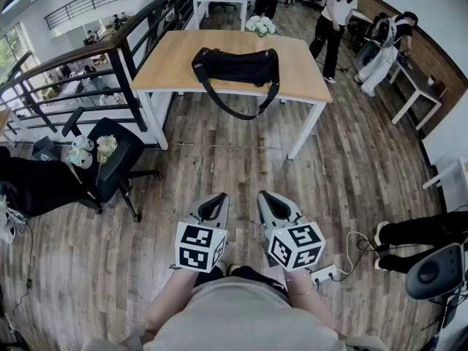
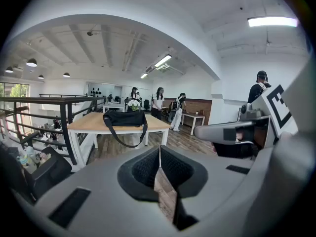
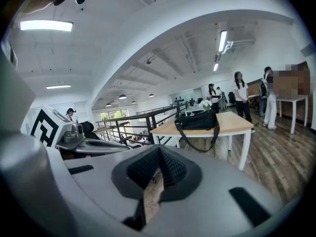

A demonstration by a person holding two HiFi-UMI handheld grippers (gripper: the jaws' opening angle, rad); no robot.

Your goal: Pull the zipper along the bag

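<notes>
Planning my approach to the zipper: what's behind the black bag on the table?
A white flower bunch stands behind the black duffel bag, near the far edge of the wooden table. The bag's rear face and whatever holds the flowers are covered from these views.

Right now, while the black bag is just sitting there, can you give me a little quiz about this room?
1. Where does the black fabric bag lie? A: on the light wooden table. B: on the office chair. C: on the floor.
2. True or false: the left gripper and the right gripper both grip the bag.
3. What hangs over the table's near edge?
Key: 1 A. 2 False: both are shut, empty and far from it. 3 The bag's long strap.
</notes>
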